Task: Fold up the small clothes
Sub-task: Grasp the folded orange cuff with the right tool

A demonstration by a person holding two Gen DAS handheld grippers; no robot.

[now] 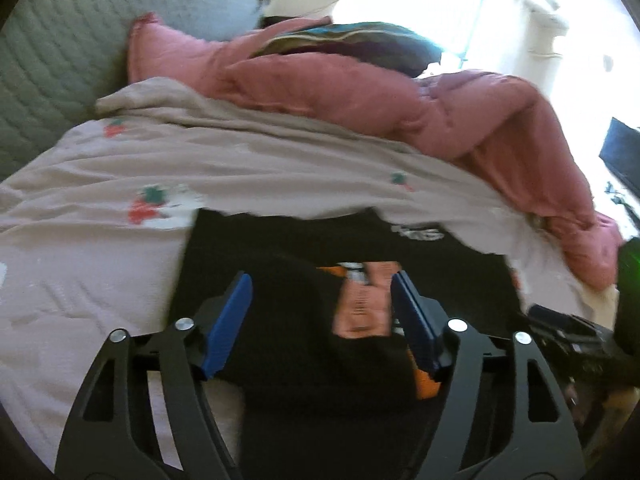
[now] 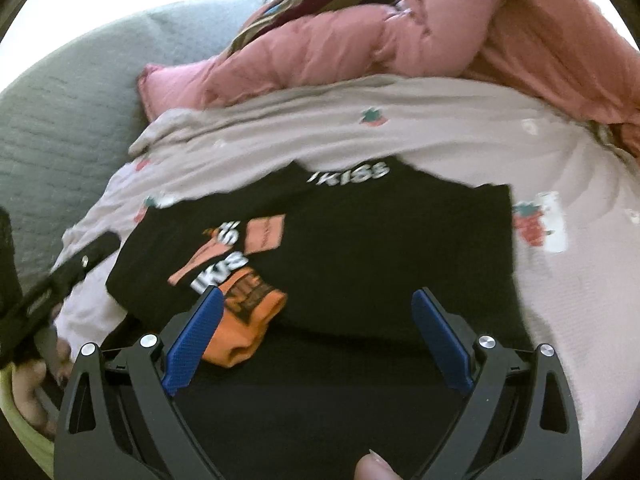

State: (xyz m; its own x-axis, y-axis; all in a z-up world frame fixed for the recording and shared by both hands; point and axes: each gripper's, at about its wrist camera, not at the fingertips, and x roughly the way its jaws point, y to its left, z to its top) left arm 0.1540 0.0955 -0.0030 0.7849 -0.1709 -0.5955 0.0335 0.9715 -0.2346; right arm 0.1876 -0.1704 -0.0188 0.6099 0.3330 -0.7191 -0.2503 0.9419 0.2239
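Pink quilt [image 1: 360, 92] heaped beyond shirt [image 2: 360, 248]

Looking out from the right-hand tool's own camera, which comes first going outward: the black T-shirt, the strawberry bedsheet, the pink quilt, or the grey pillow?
From the right tool:
1. Black T-shirt, directly under its tips.
2. Strawberry bedsheet, just beyond the shirt.
3. Pink quilt, bunched behind, upper right.
The grey pillow, far left, is too close to call against the quilt.

Daylight floods in ahead of my grippers, blown out white beyond the rumpled pink quilt [image 1: 360, 92]. Motion blur smears everything. Fisheye bends the edges, corners black. The black printed cotton shirt [image 2: 360, 248] reads dim, nearly featureless.
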